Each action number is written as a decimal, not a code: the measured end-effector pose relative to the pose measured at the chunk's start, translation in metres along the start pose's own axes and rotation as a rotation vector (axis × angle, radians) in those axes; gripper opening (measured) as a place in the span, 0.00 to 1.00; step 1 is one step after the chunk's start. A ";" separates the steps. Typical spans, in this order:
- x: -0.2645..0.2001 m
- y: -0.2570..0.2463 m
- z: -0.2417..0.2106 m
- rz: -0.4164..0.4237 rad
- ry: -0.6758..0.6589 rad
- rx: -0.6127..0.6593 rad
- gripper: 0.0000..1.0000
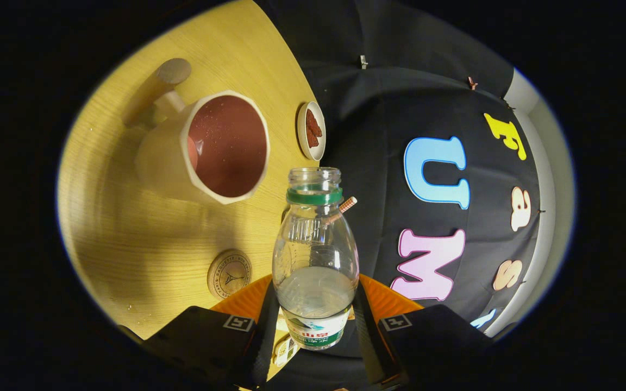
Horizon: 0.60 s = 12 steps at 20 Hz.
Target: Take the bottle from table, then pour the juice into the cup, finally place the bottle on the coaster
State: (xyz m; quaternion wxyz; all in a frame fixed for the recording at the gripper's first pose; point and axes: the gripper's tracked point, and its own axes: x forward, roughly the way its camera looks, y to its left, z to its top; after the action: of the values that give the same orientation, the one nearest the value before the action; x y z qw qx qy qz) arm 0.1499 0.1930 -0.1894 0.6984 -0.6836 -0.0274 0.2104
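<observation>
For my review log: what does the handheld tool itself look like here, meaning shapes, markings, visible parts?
The tool shows as two broad, blocky fingers at the bottom of the gripper view. Each carries a small square marker with a white border on its upper face. Behind them, a ribbed orange body arcs across, and thin flat inner plates run along the facing sides of the fingers.

claw (315,326) – ribbed orange body, square marker tag on each finger

Recording booth, black cloth wall (378,108), wooden table (128,228)
</observation>
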 end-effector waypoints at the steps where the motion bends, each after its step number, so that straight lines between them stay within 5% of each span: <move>1: 0.000 0.000 -0.001 0.003 -0.001 -0.006 0.69; 12: 0.000 0.003 -0.002 0.009 -0.026 -0.133 0.69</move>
State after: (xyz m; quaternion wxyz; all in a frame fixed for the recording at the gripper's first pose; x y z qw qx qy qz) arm 0.1501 0.1914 -0.1921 0.6502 -0.7256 -0.0476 0.2201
